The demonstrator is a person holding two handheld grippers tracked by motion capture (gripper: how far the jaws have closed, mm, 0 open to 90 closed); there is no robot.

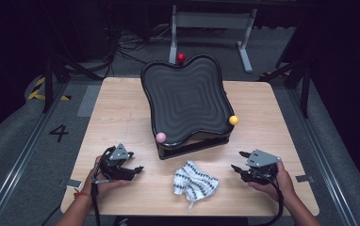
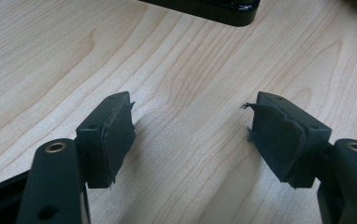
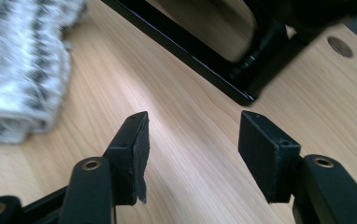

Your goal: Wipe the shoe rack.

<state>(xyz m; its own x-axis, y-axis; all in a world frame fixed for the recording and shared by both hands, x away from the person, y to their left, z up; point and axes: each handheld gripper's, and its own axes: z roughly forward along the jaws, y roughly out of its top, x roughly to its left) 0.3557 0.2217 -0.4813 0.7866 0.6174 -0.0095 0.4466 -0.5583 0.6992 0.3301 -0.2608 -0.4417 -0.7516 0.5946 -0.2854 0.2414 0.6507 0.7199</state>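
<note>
A crumpled white cloth with dark stripes lies on the wooden table near its front edge, between my two grippers. My left gripper rests left of the cloth, open, with bare wood between its jaws. My right gripper sits right of the cloth, pointing left toward it, open with nothing between its pads. In the right gripper view the cloth lies at the upper left, apart from the jaws.
A black wavy-edged tray stands tilted on a black frame mid-table. Three balls sit at its rim: red at the back, yellow at right, pink at front left. The frame's bar crosses ahead of the right jaws.
</note>
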